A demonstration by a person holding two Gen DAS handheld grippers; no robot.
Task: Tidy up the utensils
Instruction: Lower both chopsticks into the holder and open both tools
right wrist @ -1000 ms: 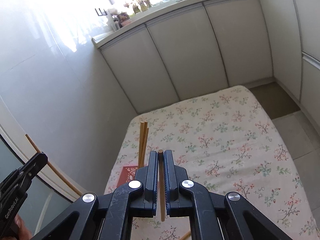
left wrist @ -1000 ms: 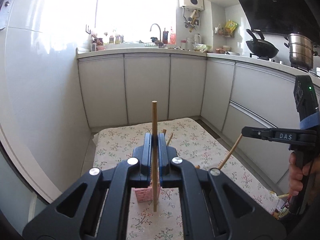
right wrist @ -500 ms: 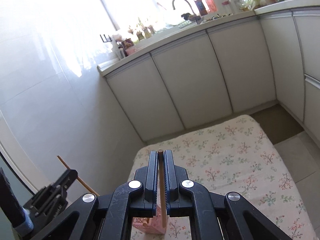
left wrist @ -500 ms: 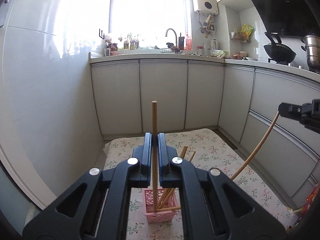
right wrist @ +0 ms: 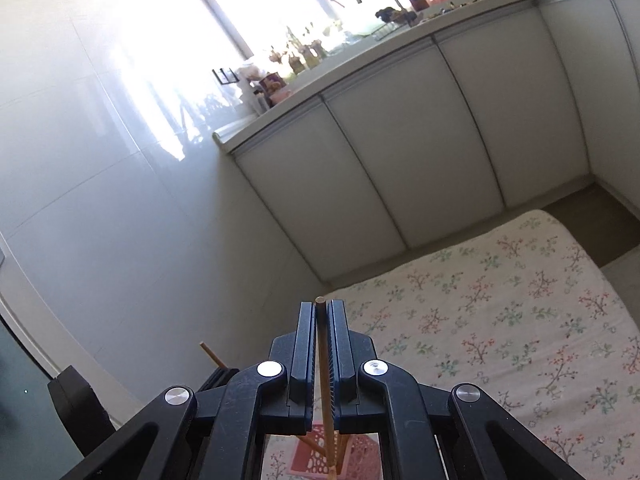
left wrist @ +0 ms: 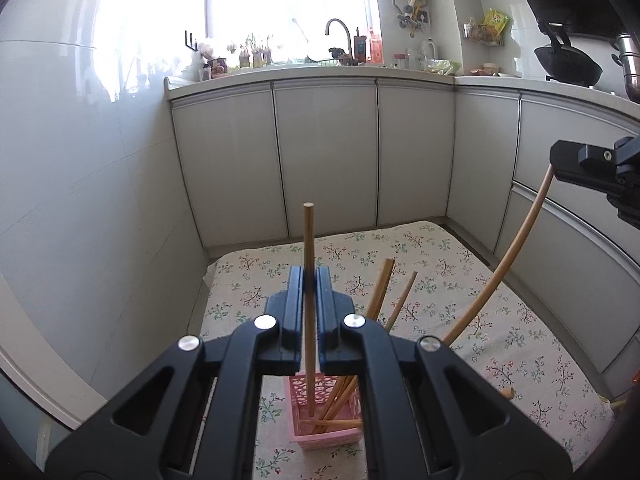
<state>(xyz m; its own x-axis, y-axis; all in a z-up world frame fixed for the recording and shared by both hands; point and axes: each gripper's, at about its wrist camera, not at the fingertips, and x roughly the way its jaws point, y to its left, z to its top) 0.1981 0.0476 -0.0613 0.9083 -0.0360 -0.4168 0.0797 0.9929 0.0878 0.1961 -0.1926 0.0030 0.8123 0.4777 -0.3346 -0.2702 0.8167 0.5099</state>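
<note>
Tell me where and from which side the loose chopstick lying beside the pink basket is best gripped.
Grip the loose chopstick near its visible end, coming down from above with the fingers across its width: it seems to lie flat on the floral cloth, mostly hidden behind the left hand-held gripper, so a side approach looks unworkable.

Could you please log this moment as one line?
left gripper: shut on chopstick over basket | right gripper: shut on chopstick

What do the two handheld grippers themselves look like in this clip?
Both match: the left gripper and right gripper are black plastic, with angular linkage arms carrying round silver bolts and two flat parallel fingers with ribbed inner pads. No cables or sleeves show.
</note>
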